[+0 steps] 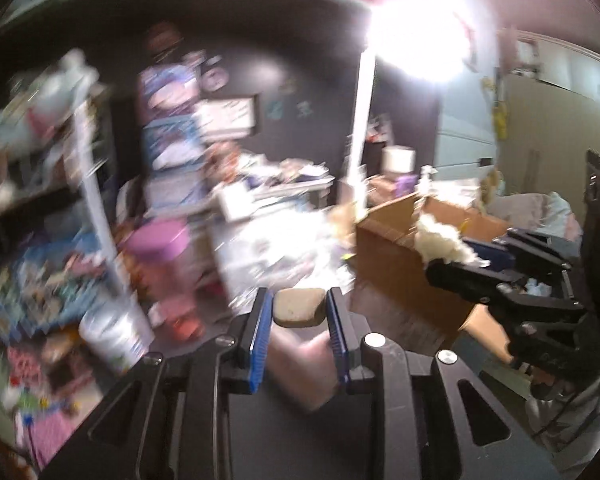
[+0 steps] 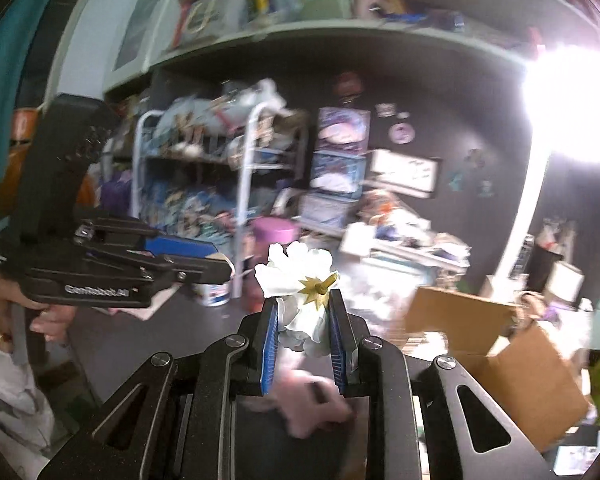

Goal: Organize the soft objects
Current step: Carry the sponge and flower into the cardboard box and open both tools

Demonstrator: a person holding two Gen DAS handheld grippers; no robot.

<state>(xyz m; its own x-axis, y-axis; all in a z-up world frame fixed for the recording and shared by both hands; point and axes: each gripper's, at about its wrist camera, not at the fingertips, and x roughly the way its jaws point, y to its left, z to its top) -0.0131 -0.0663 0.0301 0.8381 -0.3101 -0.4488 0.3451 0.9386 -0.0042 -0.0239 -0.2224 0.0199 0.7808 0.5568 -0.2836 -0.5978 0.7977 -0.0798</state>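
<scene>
Left gripper point(image 1: 300, 308) is clamped on one tan sponge point(image 1: 299, 307) at lower centre; right gripper point(image 2: 304, 312) is clamped on one white fabric flower point(image 2: 296, 276). Farther, at the right of both frames, stands one open cardboard box point(image 2: 496, 344). I think both grips should stay firm until over the box.

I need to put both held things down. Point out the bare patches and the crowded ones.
Bare: the dark tabletop between the left gripper and right gripper, and the strip beside the cardboard box. Crowded: the white tub, pink container and blurred clutter behind. The open box's inside isn't clear.
</scene>
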